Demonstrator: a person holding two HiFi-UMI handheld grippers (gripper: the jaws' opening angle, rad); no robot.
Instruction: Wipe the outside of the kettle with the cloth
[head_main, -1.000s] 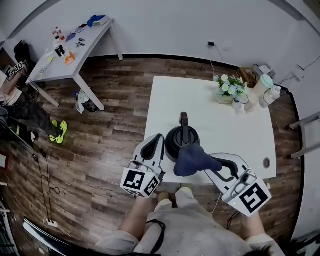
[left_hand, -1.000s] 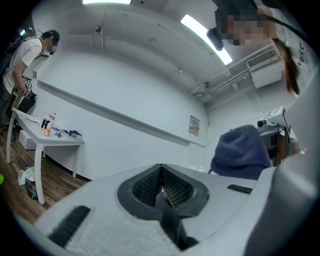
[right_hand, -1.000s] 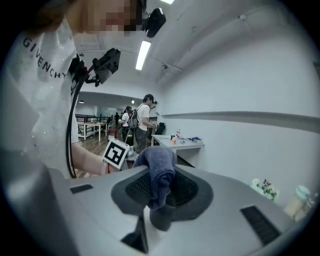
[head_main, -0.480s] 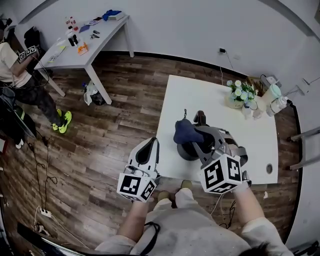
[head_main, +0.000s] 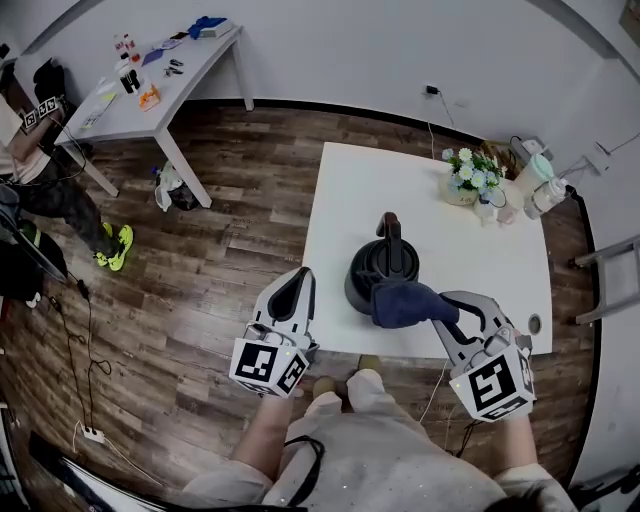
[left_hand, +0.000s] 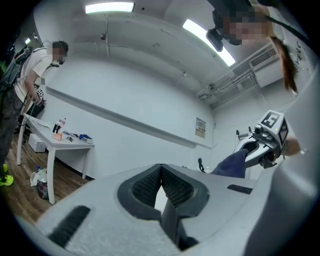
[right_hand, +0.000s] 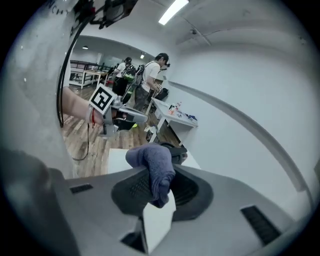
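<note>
My right gripper (head_main: 437, 308), jaws clamped on the cloth (head_main: 400, 303), has swept down to the near side of the kettle (head_main: 372, 268), mid-wipe; my left gripper (head_main: 296, 284) is closed on nothing.

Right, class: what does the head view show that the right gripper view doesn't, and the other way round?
Only the head view: the flowers and the bottles beside them.

Only the right gripper view: a ceiling light, and a close look at the right gripper shut on the blue cloth.

Both: the cloth, the black kettle and the left gripper.
</note>
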